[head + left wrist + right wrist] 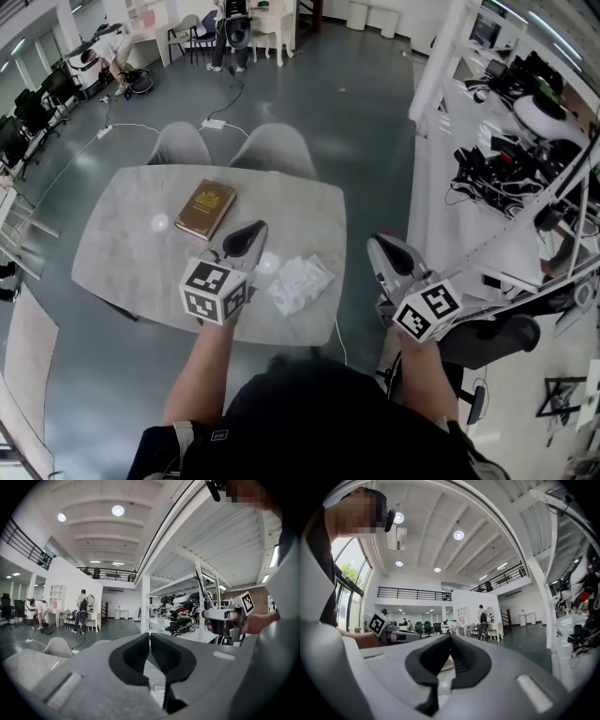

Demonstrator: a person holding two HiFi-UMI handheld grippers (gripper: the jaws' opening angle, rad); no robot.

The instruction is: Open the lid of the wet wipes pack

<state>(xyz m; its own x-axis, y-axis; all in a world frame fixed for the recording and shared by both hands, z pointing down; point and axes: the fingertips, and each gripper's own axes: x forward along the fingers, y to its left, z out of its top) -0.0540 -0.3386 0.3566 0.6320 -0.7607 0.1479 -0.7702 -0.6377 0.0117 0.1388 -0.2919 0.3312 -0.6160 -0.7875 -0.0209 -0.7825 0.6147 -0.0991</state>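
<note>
The white wet wipes pack (300,281) lies crumpled on the near right part of the grey marble table (122,244). My left gripper (255,230) hangs above the table just left of the pack, its jaws shut on nothing. My right gripper (375,244) is off the table's right edge, clear of the pack, also shut and empty. In the left gripper view the closed jaws (150,637) point level into the room, and a bit of the white pack (156,693) shows below them. The right gripper view shows its jaws (451,637) pressed together.
A brown book (204,208) lies on the table beyond the left gripper. Two grey chairs (277,142) stand at the table's far side. A white rack with equipment (497,178) runs along the right. People are at desks far back (230,33).
</note>
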